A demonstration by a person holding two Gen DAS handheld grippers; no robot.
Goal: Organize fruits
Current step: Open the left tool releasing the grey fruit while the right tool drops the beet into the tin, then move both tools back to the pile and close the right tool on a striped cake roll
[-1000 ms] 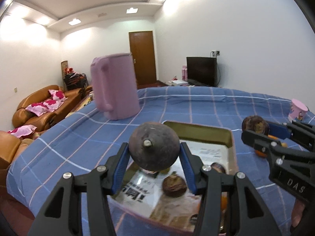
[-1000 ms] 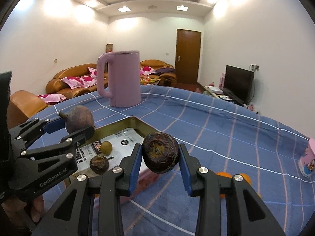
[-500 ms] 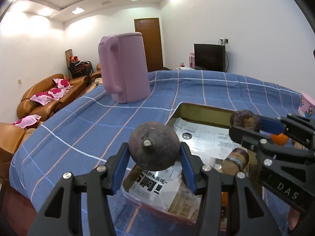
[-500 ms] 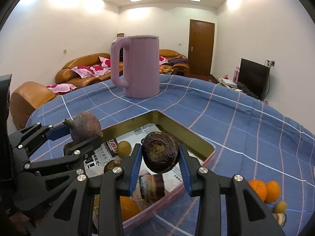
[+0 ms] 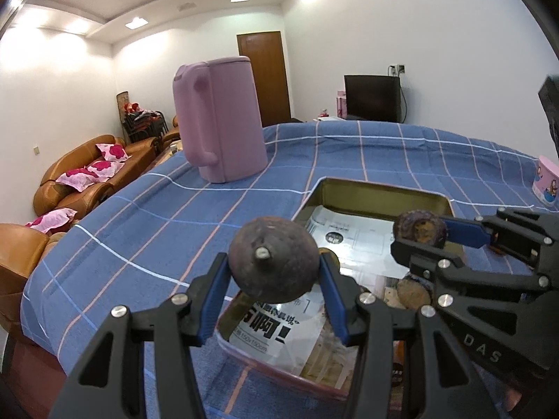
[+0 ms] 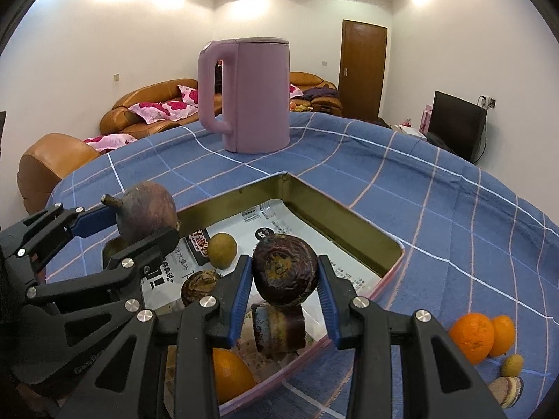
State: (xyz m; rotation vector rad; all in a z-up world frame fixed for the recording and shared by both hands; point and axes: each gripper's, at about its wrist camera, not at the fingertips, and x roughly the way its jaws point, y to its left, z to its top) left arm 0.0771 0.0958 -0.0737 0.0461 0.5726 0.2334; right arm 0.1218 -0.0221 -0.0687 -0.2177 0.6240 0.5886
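the left gripper (image 5: 274,274) has its jaws clamped on a dark round fruit (image 5: 273,262) with a stub stem, held over the tin tray's (image 6: 344,227) 9 o'clock edge. the right gripper (image 6: 284,279) has its jaws clamped on a wrinkled dark fruit (image 6: 284,274) above the tray's middle. two oranges (image 6: 480,337) lie on the table (image 6: 454,209) at the tray's 3 o'clock; a pink kettle (image 6: 249,94) stands at its 12.

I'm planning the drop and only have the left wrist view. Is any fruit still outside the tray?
Observer: Yes. Two oranges lie on the blue cloth, to the right of the tray.
Operator: Anything else beside them?
Observer: A small brownish fruit lies just in front of them.
Operator: Is there any orange already inside?
Observer: A single orange sits in the tray's near corner.
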